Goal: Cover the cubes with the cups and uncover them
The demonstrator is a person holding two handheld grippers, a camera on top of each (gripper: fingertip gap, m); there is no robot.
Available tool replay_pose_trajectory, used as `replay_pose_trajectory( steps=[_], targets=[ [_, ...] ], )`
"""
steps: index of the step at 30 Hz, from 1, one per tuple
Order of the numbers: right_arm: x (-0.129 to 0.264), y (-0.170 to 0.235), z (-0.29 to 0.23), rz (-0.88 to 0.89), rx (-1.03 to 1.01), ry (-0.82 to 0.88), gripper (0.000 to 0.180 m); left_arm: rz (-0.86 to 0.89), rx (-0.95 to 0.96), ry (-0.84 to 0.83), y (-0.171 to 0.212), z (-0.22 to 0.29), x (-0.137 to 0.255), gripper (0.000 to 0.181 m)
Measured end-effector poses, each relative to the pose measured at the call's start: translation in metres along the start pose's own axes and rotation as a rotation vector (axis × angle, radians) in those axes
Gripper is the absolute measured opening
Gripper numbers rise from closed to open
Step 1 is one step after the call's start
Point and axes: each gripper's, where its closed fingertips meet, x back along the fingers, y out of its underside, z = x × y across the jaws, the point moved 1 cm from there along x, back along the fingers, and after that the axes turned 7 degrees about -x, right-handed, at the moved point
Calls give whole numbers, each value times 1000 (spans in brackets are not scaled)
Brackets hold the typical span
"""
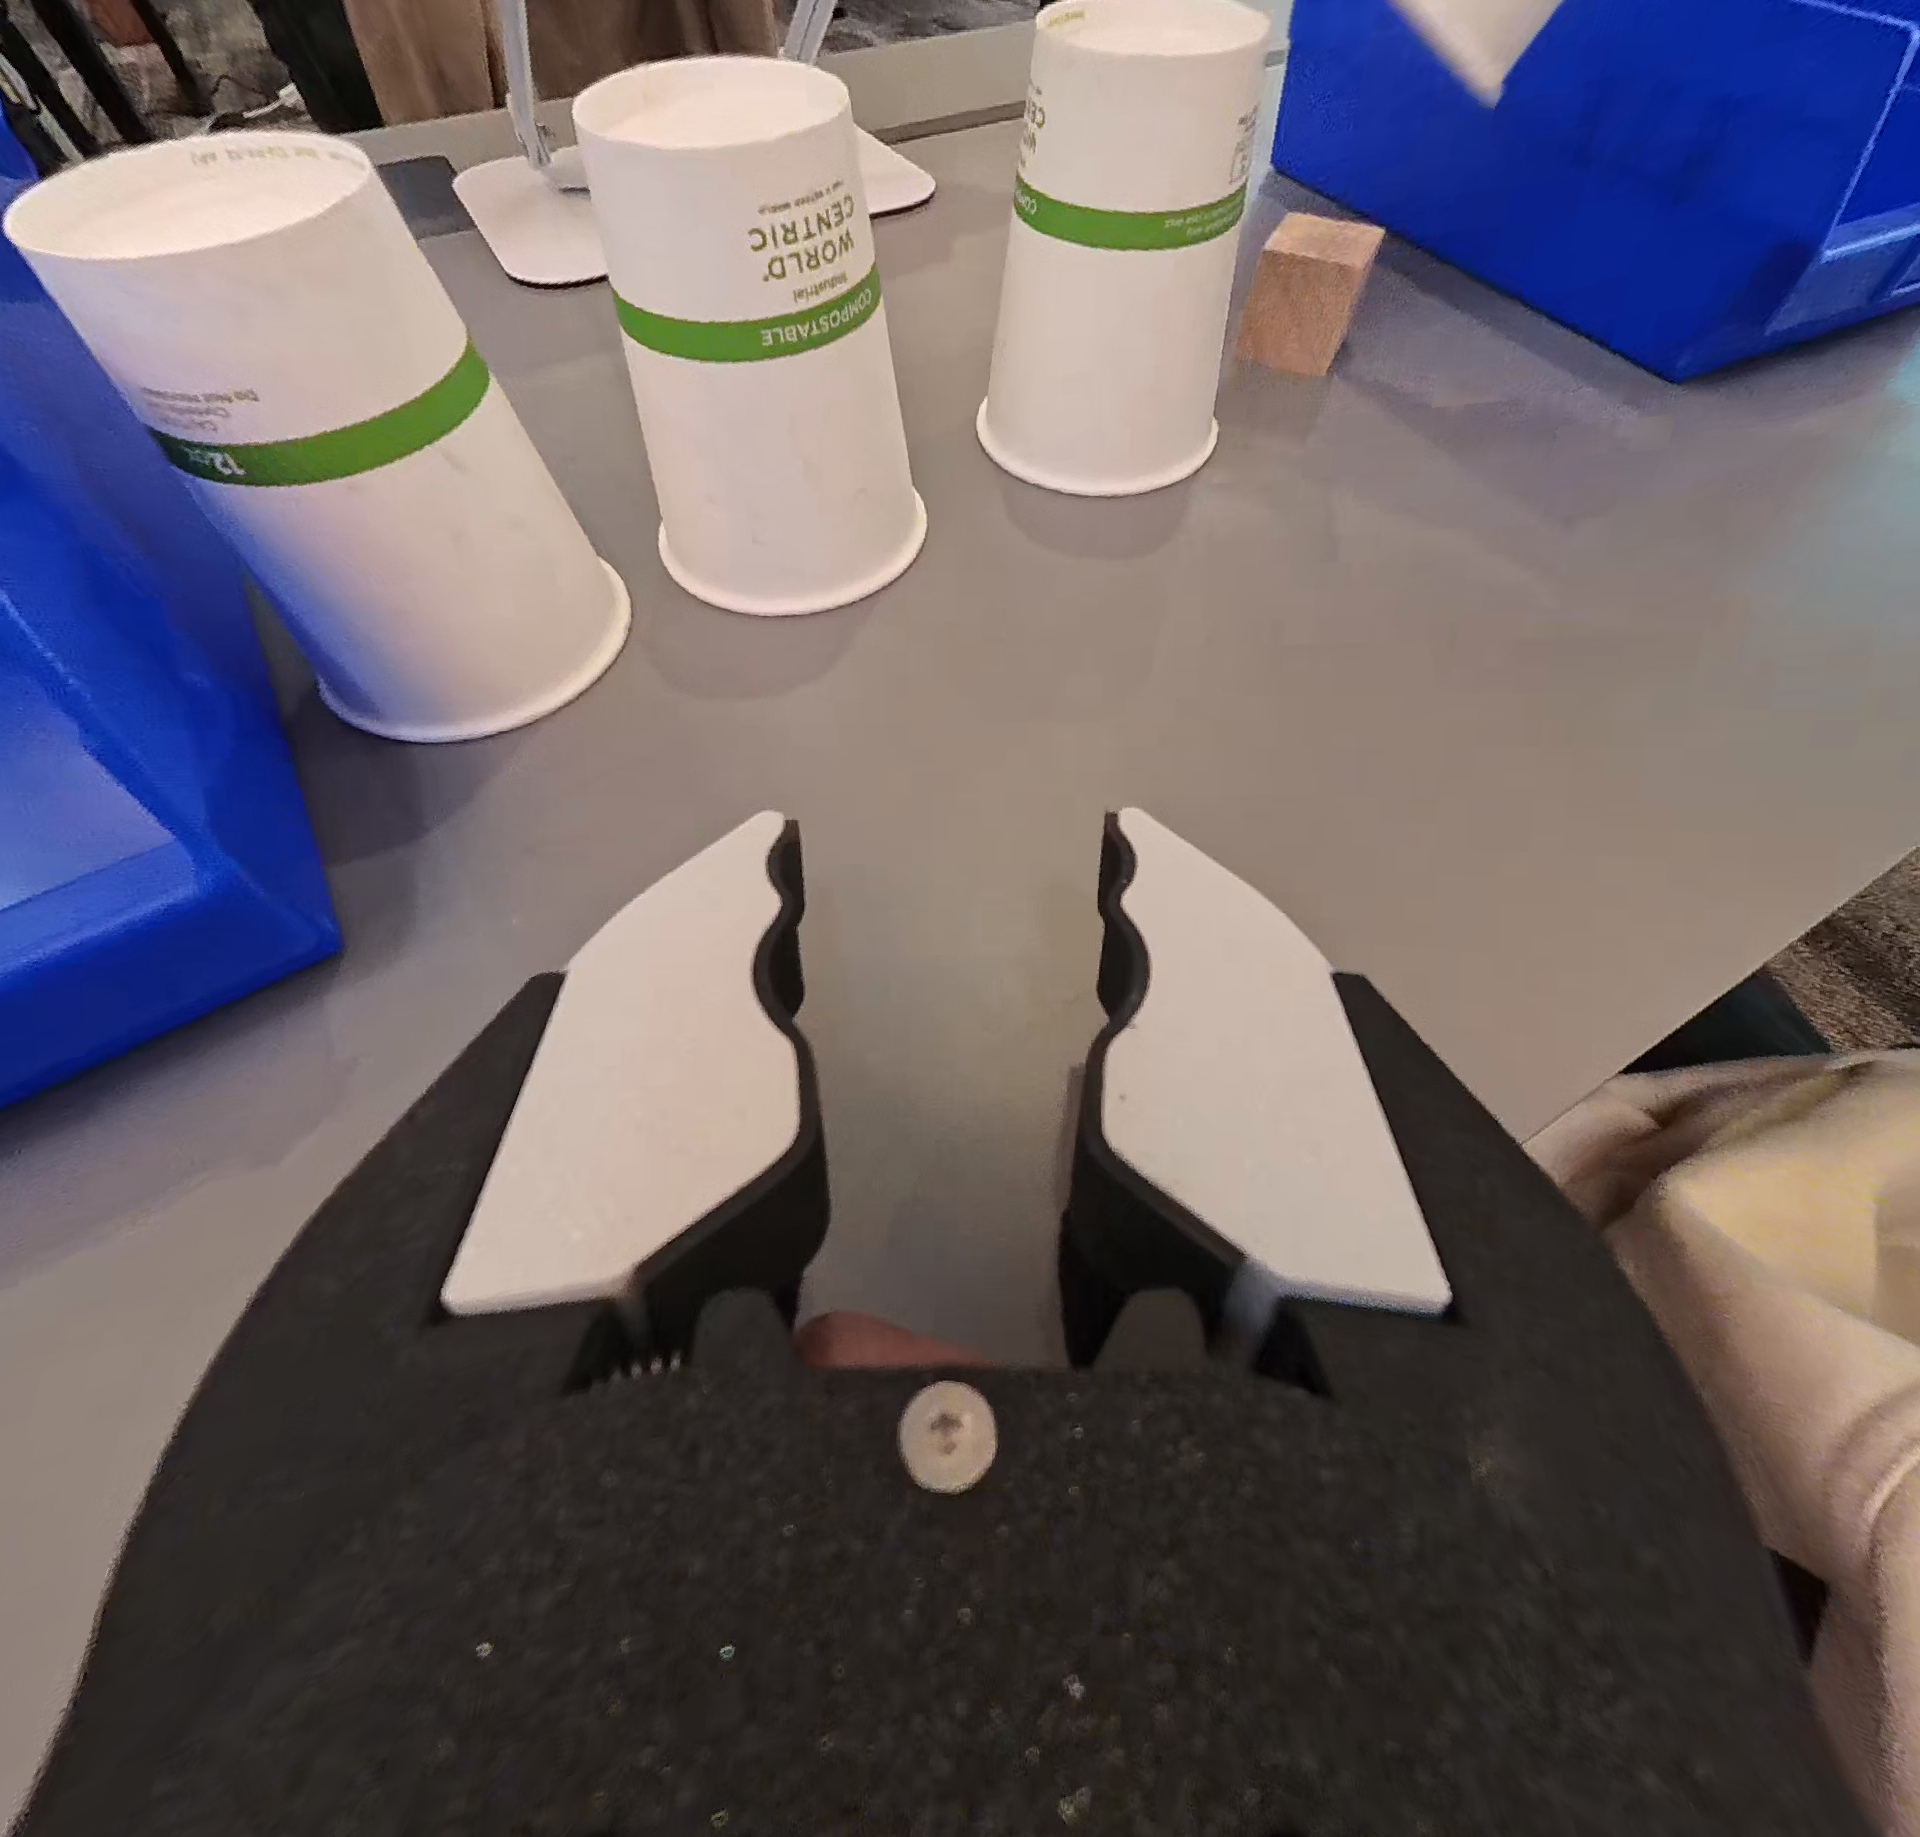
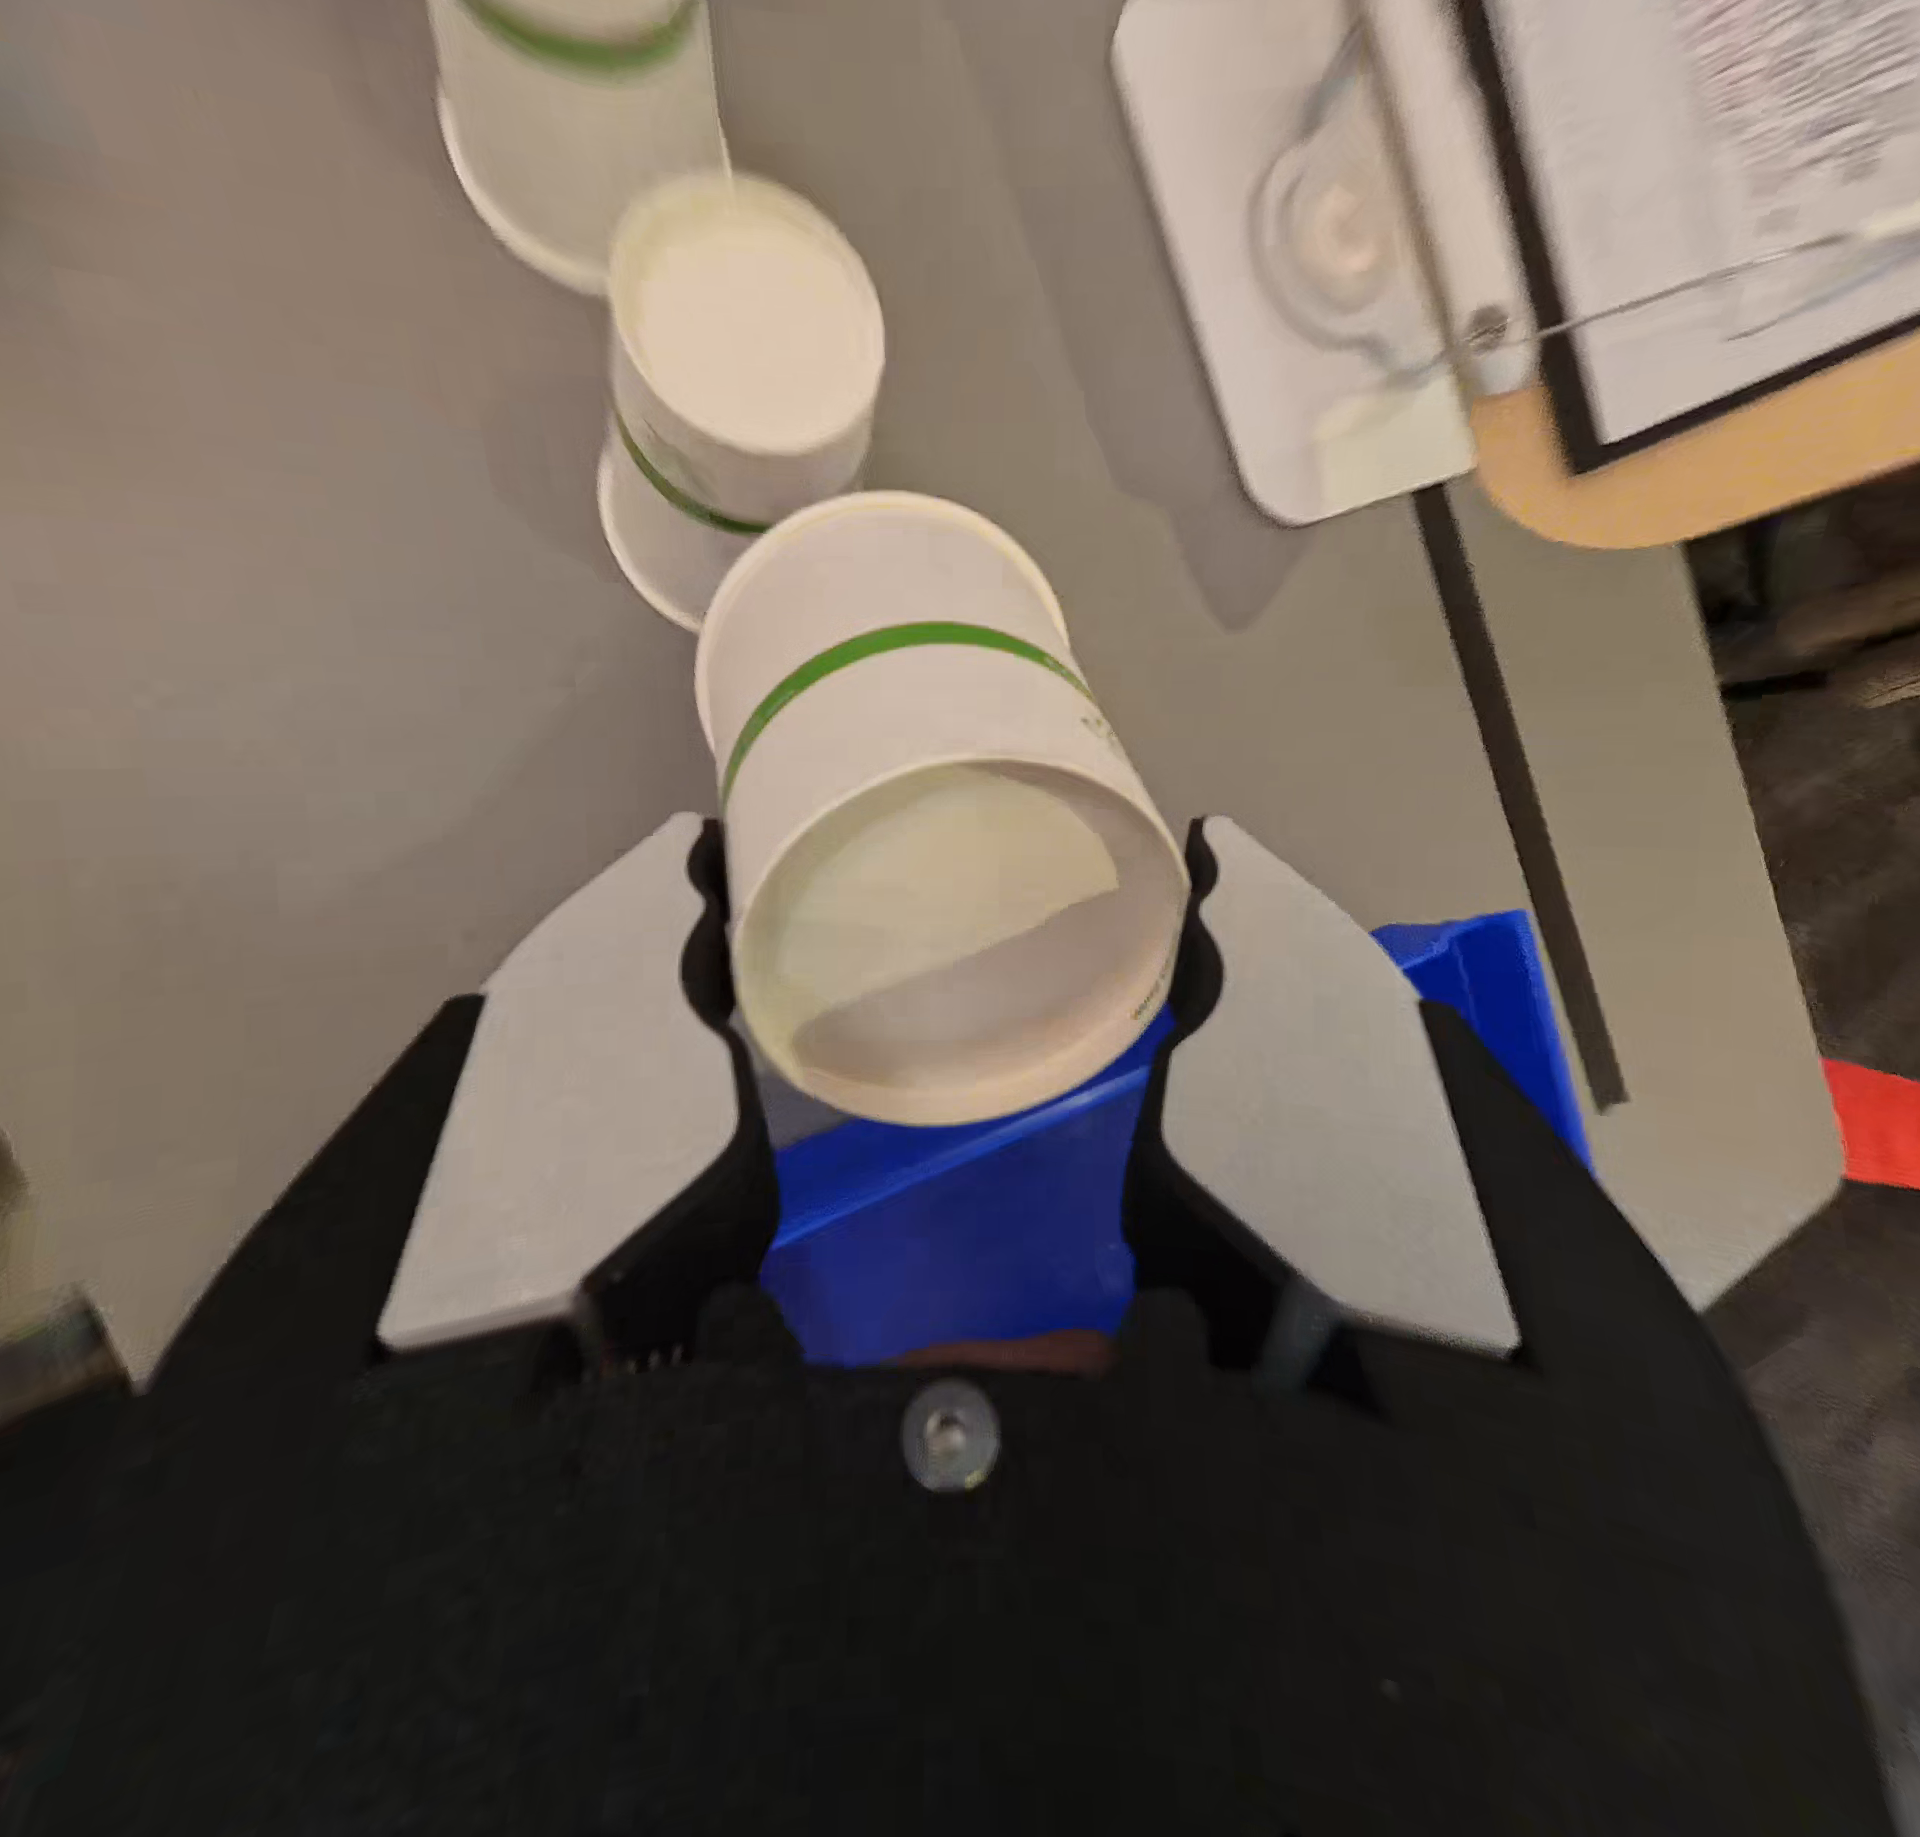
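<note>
In the left wrist view three white paper cups with green bands stand upside down on the grey table: a left cup (image 1: 312, 437), a middle cup (image 1: 764, 333) and a right cup (image 1: 1127, 239). A bare wooden cube (image 1: 1304, 291) sits right of the right cup. My left gripper (image 1: 951, 873) is open and empty, low over the table in front of the cups. My right gripper (image 2: 951, 914) is shut on a fourth paper cup (image 2: 914, 800), held upside down in the air above the table. Two inverted cups (image 2: 738, 374) (image 2: 566, 52) show beyond it.
A blue bin (image 1: 1621, 177) stands at the right behind the cube, and shows under my right gripper (image 2: 935, 1237). Another blue bin (image 1: 125, 852) stands at the left. A white stand base (image 1: 540, 218) sits behind the cups (image 2: 1299, 249). The table edge (image 1: 1714, 977) runs at right.
</note>
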Motion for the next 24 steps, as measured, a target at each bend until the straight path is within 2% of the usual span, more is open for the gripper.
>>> replay_pose_trajectory(
  steps=[1,4,6,8,10,12,14,17,20,24],
  targets=[
    [15,-1,-6,97,-49,5,83,4,-10,2,-1,0,0,54],
    [52,-8,-37,448,-253,-86,83,-2,-6,45,-2,4,-2,54],
    [70,-17,-69,679,-393,-267,83,-7,12,61,-4,4,-7,54],
    [72,-20,-90,793,-511,-360,82,20,-19,123,-19,12,-11,53],
    [67,-28,-109,869,-578,-439,82,121,-84,244,-49,34,-4,53],
    [59,-38,-128,891,-634,-548,82,228,-206,318,-81,57,9,53],
    [53,-48,-145,904,-673,-659,82,307,-339,317,-106,70,21,50],
    [33,-54,-164,869,-714,-729,82,382,-384,340,-133,78,31,46],
    [20,-53,-176,857,-774,-796,82,395,-347,514,-138,94,39,41],
    [7,-51,-194,820,-832,-904,82,371,-386,555,-130,104,32,40]
  ],
)
